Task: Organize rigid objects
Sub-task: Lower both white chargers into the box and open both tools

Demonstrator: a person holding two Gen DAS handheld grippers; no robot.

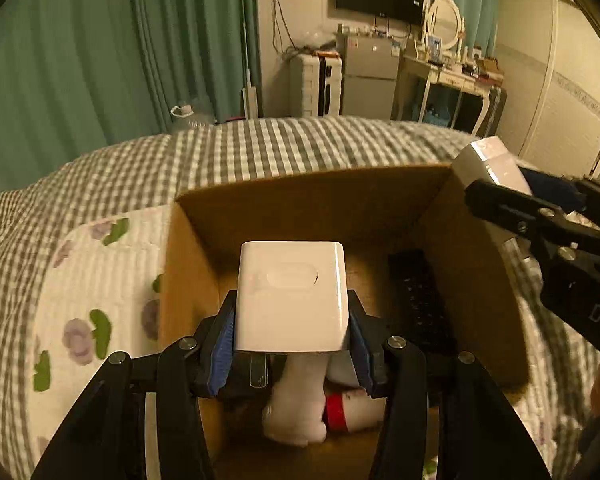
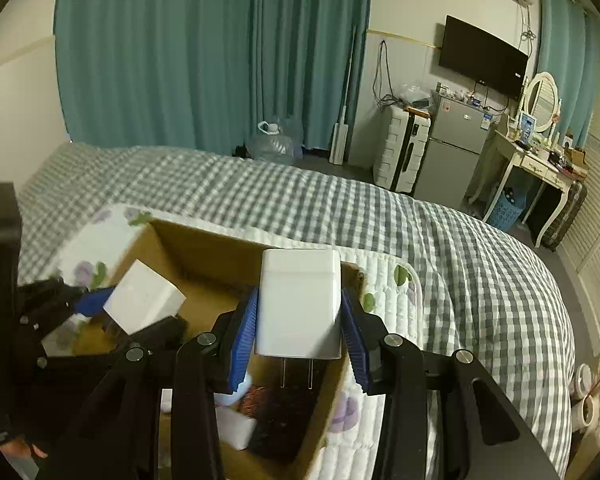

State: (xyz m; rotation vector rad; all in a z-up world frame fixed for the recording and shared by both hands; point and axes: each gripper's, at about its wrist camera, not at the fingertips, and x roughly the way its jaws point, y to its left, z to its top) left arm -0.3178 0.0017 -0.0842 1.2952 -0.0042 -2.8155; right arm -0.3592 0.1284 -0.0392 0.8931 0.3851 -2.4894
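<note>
While tongs (image 1: 291, 332) clamp it, glossy white charger (image 1: 292, 296), rounded edges, over cardboard box (image 1: 300, 204)

box mouth: the cardboard box (image 1: 472, 280) is open on top, so the way in is straight down
box floor, right side: a black remote (image 1: 420, 300) lies along the right wall
box floor, near end: white stuff with a red band (image 1: 336, 414) is piled there
box floor, far end: bare cardboard
above the box: two white chargers (image 2: 298, 304) held over it

White chargers (image 1: 292, 296), grey-checked bedspread (image 1: 260, 148)
</note>
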